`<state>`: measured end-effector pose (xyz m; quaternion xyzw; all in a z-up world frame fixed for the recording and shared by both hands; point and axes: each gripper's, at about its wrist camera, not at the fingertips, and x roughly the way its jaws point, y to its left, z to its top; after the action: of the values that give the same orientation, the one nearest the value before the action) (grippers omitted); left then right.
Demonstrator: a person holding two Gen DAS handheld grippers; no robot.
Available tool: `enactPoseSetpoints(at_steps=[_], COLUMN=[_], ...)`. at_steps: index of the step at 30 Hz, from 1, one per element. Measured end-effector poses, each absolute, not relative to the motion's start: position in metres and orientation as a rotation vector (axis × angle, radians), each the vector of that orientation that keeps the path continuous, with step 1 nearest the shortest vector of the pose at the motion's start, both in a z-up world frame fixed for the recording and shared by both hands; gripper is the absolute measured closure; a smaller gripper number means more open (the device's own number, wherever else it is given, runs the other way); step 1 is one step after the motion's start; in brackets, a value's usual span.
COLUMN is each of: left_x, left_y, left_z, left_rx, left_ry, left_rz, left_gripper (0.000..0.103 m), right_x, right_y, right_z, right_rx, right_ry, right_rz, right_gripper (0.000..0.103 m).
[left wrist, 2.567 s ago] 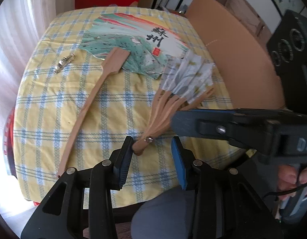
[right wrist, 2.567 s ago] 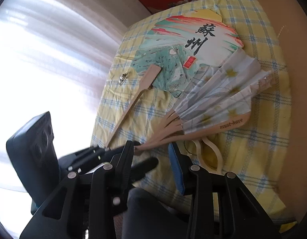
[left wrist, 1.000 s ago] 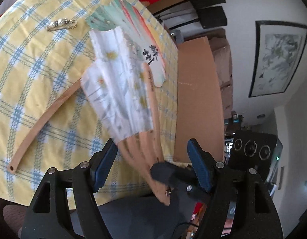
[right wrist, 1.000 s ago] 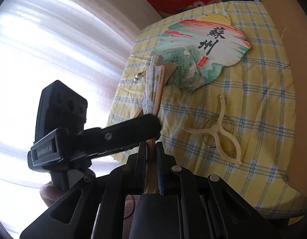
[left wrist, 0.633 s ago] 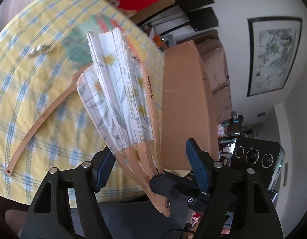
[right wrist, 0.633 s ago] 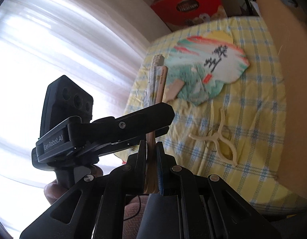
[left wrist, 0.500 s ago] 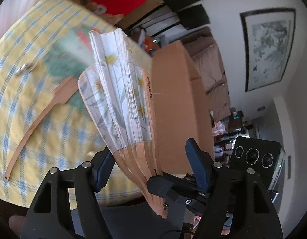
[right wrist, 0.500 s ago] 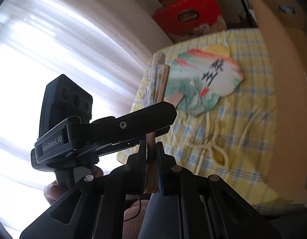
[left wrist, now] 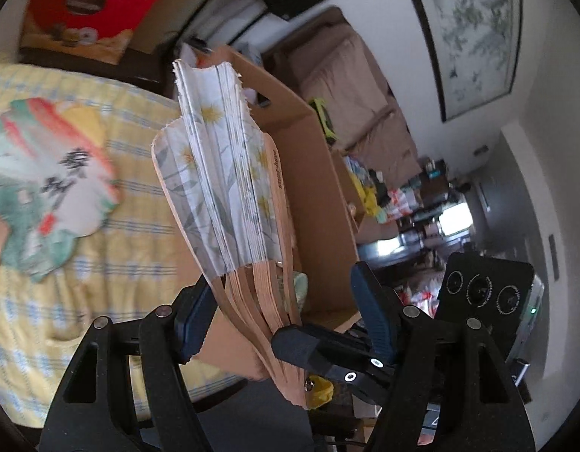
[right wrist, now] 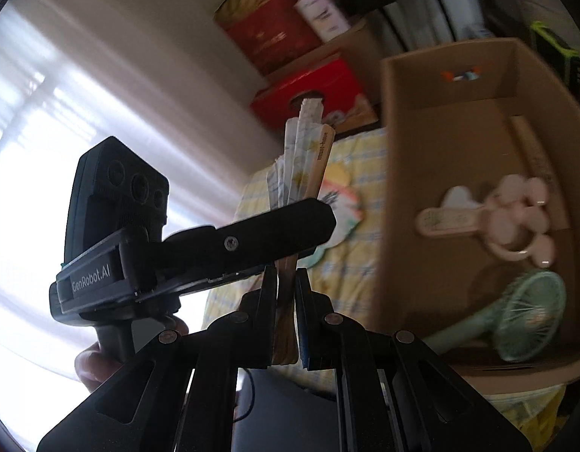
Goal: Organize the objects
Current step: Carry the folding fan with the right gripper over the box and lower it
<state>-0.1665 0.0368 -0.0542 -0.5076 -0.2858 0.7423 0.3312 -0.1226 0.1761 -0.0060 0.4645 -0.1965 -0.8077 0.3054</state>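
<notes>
Right claw (right wrist: 286,316) clenched on the wooden ribs at the base of the folding fan (right wrist: 303,158), pads pressed flat against the stack; fan nearly folded and standing upright, lifted clear of the yellow checked surface (right wrist: 350,267), its white flowered paper pointing up, outer wooden guard printed with small lettering; seen from the left wrist, the same folding fan (left wrist: 229,188) rising between the two blue pads (left wrist: 369,312) of the left claw (left wrist: 282,320), which stands released and wide; left-hand pad lying just beside or against the fan's ribs, contact too close to tell, right-hand pad well apart from the fan; black tip of the right claw (left wrist: 308,346) crossing in below, gripping the fan near its pivot; to the right of the fan, an open cardboard box (right wrist: 410,173) set against the surface's edge, holding a pink handheld fan (right wrist: 512,218) and, nearer the camera, a green handheld fan (right wrist: 527,312); behind and left of the folding fan in the left wrist view, a round paper fan (left wrist: 52,188) painted green, red and white with black characters, lying flat on the surface (left wrist: 101,263); beyond the folding fan, a red gift box (right wrist: 312,90) at the surface's far end, with a red tin (right wrist: 267,34) stacked higher up; left claw's black body (right wrist: 222,245) passing in front of the folding fan in the right wrist view, a hand (right wrist: 101,361) gripping its handle below.
</notes>
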Motion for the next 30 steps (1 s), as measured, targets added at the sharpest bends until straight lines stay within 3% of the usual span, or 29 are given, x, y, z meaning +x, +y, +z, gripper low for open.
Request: enactPoseSetpoints(at_steps=[14,21,30], left_x=[-0.179,-0.170,-0.160], left_y=[0.140,0.137,0.097], left_z=[-0.056,-0.056,-0.037], left_rx=[-1.435,-1.441,-1.401], left_ry=[-0.431,-0.370,-0.349], left_rz=[1.936,1.973,2.070], left_gripper=[0.036,0.035,0.034], right_x=[-0.132,-0.143,-0.147], right_y=[0.254,0.254,0.229], right_z=[-0.039,-0.068,-0.074], right_rx=[1.290,1.369,1.453], right_ry=[-0.654,-0.671,-0.446], right_rz=[-2.239,-2.237,-2.292], right_gripper=[0.094,0.094,0.090])
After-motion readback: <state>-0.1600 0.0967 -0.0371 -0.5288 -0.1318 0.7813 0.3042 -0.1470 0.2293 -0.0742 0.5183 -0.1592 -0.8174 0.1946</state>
